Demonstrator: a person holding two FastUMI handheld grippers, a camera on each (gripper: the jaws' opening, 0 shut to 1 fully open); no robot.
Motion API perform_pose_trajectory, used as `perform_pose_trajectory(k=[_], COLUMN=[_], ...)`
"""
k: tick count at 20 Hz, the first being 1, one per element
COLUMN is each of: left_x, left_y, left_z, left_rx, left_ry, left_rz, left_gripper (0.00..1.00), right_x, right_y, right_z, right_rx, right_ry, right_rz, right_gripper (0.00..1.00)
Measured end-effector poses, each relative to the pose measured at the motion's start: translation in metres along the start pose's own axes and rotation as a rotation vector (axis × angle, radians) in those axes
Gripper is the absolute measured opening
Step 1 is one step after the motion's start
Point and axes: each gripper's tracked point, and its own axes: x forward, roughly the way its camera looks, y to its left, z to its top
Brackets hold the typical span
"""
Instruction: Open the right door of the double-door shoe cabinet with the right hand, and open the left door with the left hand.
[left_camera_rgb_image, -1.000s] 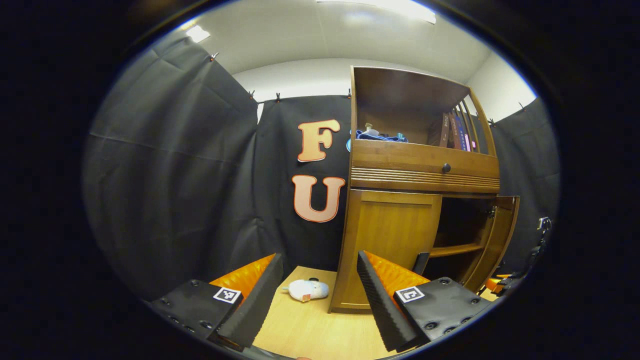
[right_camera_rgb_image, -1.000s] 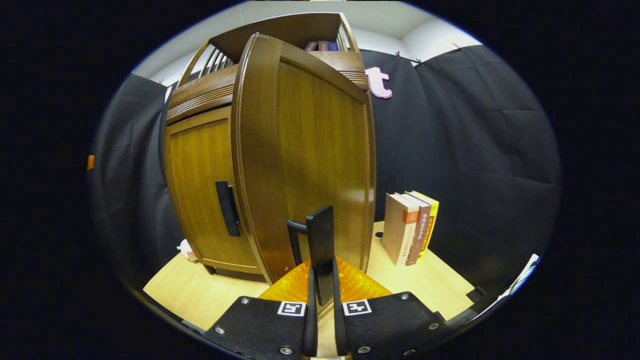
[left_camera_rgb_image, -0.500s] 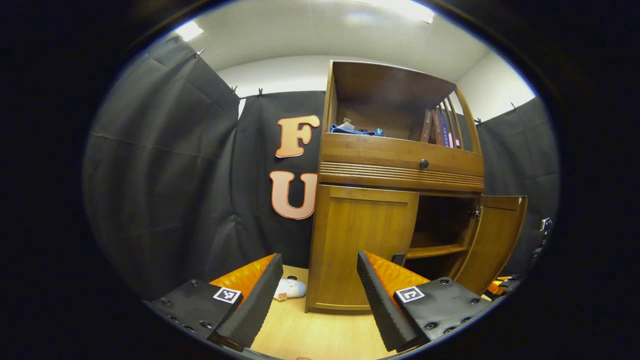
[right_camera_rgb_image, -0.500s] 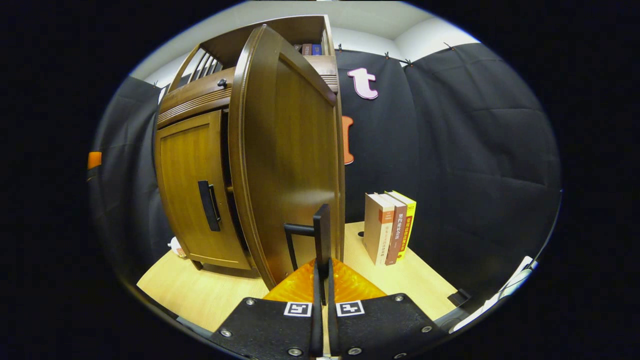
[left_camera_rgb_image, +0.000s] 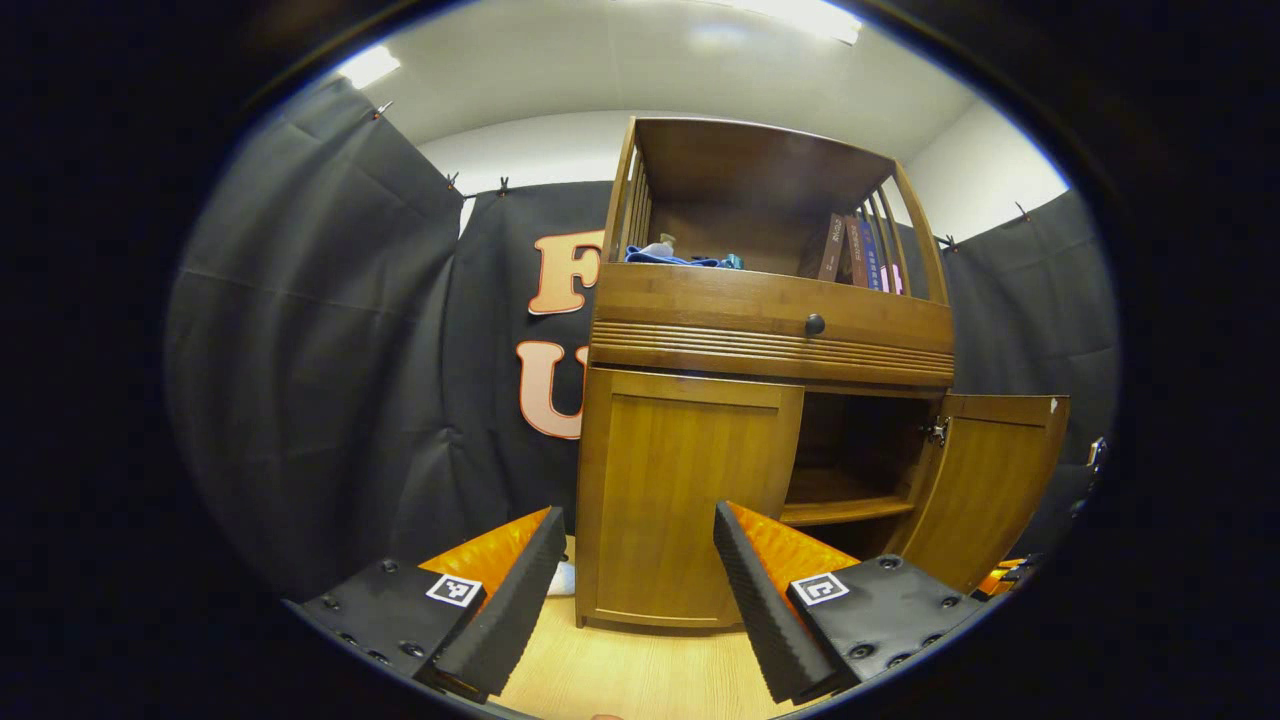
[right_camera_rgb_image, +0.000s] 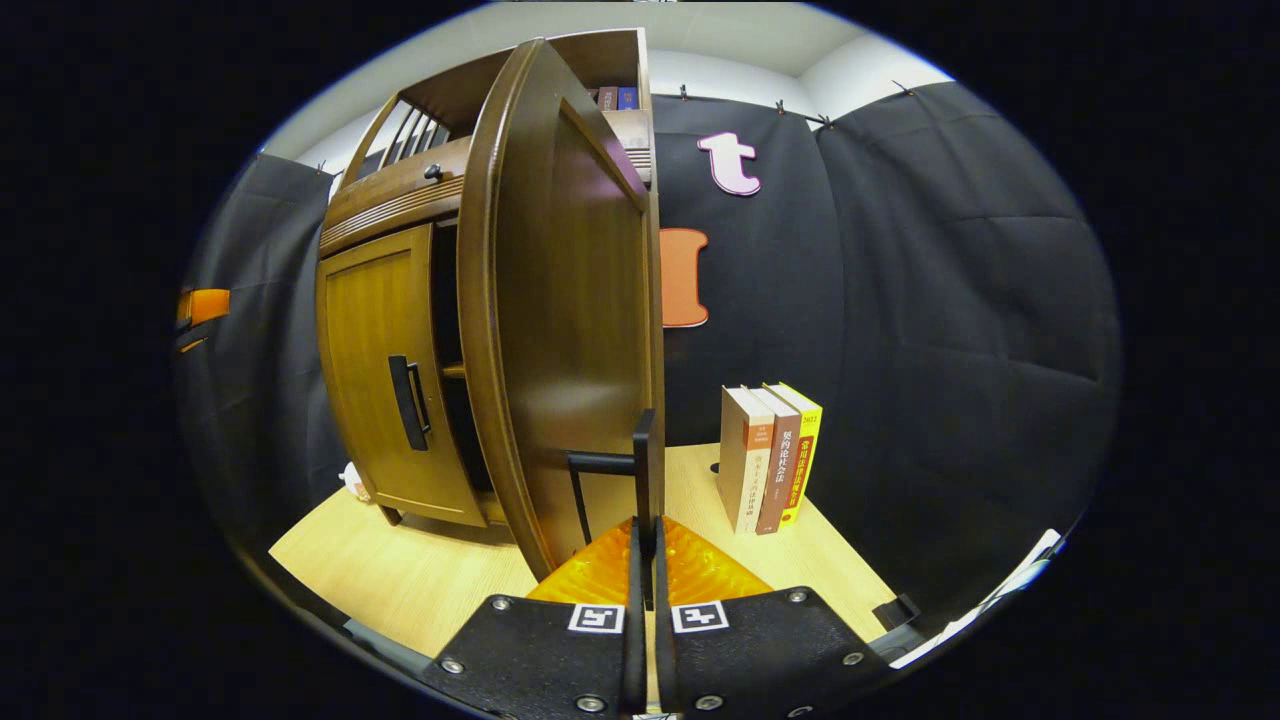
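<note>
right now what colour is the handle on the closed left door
Black, a vertical bar handle on the brown wooden left door; clearest in the right gripper view.

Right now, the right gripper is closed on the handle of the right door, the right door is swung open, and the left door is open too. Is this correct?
Not quite: the left door is closed, flush with the cabinet front, as the left gripper view shows. The rest holds: the right gripper is shut on the handle of the right door, which is swung open.
</note>
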Motion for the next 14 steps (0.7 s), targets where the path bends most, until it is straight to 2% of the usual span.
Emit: perform_pose_trajectory(k=[1, 14], left_x=[0.0, -0.006], left_y=[-0.003, -0.057], left_z=[0.001, -0.003], left_rx=[0.003, 0.011], left_ry=[-0.003, -0.004], left_rz=[0.006, 0.06], left_gripper=[0.94, 0.94], right_x=[0.0, 0.006], right_y=[-0.001, -0.029], right_z=[0.0, 0.008], right_rx=[0.0, -0.001], right_ry=[-0.002, -0.027], right_rz=[0.01, 0.125], right_gripper=[0.04, 0.02])
